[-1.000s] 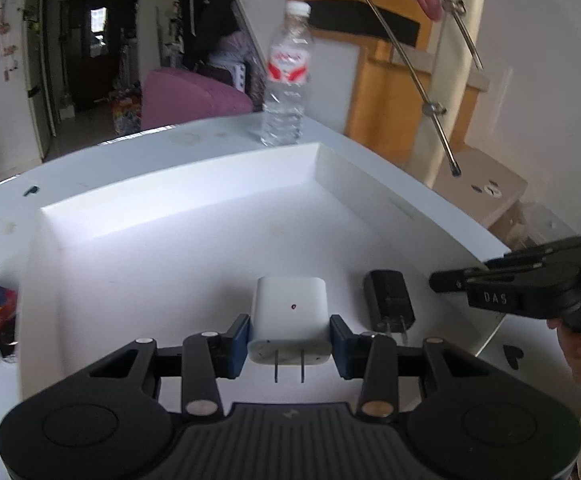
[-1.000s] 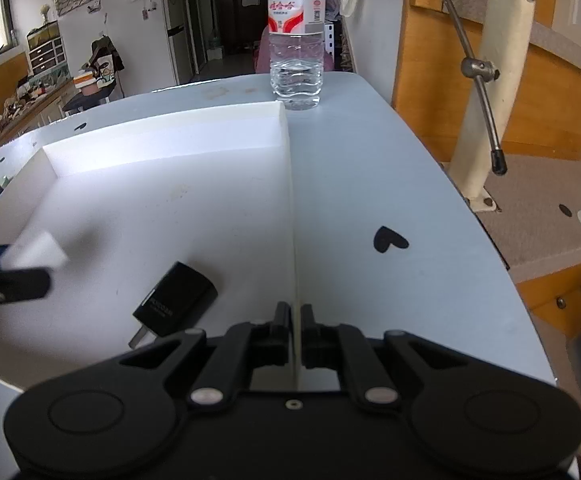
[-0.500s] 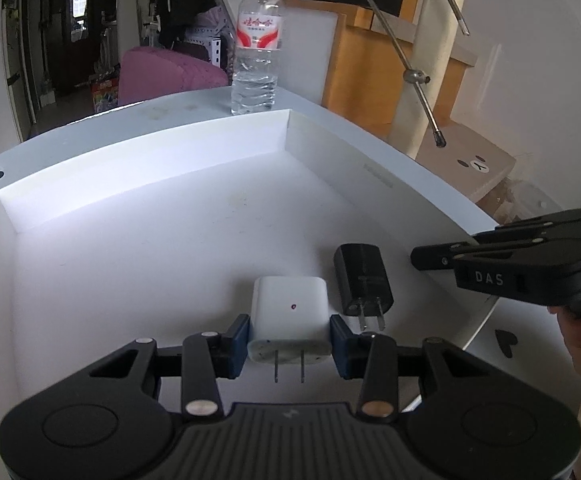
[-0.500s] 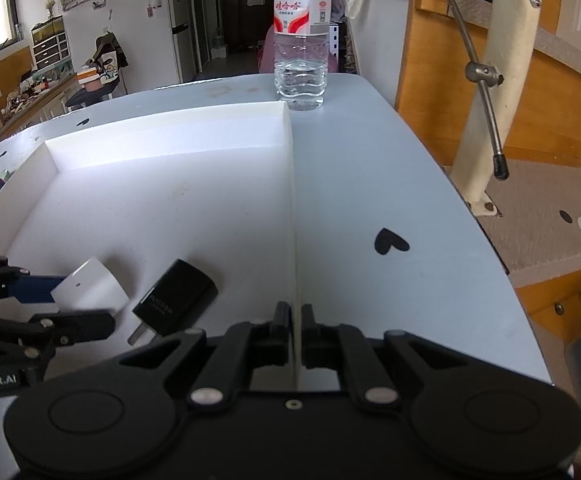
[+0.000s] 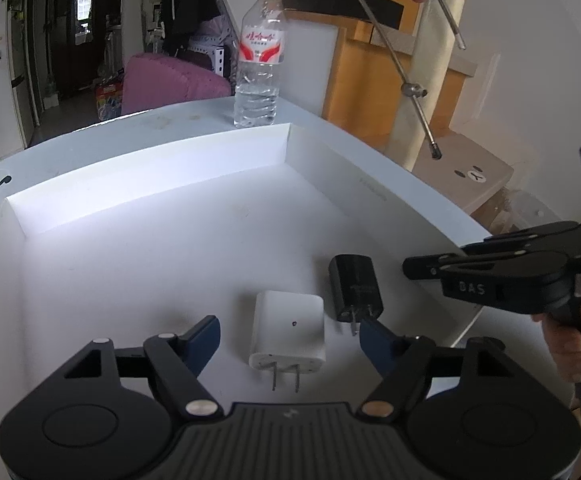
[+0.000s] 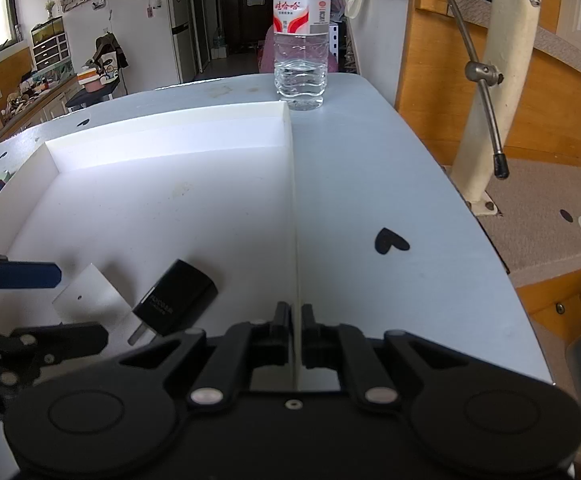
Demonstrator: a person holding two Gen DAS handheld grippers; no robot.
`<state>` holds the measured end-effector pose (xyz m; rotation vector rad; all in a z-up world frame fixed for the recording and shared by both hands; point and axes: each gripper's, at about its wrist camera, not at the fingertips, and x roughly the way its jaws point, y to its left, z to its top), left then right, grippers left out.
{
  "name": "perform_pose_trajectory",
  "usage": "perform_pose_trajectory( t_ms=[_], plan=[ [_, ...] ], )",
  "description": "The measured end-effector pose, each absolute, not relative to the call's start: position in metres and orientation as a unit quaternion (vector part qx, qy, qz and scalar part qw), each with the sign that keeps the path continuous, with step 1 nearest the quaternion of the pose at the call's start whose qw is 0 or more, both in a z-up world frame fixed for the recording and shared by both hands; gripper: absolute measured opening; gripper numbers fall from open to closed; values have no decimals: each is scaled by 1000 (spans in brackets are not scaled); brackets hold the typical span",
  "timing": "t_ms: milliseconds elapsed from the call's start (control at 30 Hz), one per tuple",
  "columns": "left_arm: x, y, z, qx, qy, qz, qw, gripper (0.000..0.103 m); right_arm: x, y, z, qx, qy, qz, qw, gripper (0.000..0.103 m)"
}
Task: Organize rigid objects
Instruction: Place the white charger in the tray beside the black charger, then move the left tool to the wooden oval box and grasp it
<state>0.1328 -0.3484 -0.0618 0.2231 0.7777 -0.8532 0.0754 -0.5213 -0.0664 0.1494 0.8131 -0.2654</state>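
The left claw (image 5: 290, 336) stands with its jaws apart; they have just been opening, and the white charger (image 5: 288, 330) lies between the blue pads (image 5: 204, 338) without either pad touching it. The white charger rests flat on the floor of the white tray (image 5: 150, 184), prongs pointing toward the left wrist camera. Just beside it, on its right in the left wrist view, lies the black charger (image 5: 354, 286), also flat on the tray floor, with its prongs toward the camera; one prong sits close to the tip of the right-hand blue pad, and contact cannot be confirmed. The two chargers are near each other, with a narrow gap showing between them in the left wrist view. The right claw (image 6: 297, 316) is clamped together on the thin right wall of the white tray, at the near end of that wall. A hand (image 5: 570, 344) grips the handle of the right claw at the right edge of the left wrist view. The tray sits on a pale blue table (image 6: 390, 184). A water bottle (image 6: 300, 36) stands upright on the table just past the far right corner of the tray. A black heart mark (image 6: 390, 242) is printed on the table to the right of the tray wall.
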Motion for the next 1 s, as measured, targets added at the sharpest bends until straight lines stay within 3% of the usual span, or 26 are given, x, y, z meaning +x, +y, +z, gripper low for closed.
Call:
perform_pose_trajectory(
  t_ms=[333,500,1000],
  plan=[
    [126,-315,-41,95,347,-393,846,79,76,-521,-66,74,394,-129,907,5],
    [127,-284,-26,78,336,-372,862,89,76,-521,-66,72,396,-130,906,5],
    [150,-149,6,53,294,-246,922,99,78,-522,-65,69,401,-130,904,6]
  ],
)
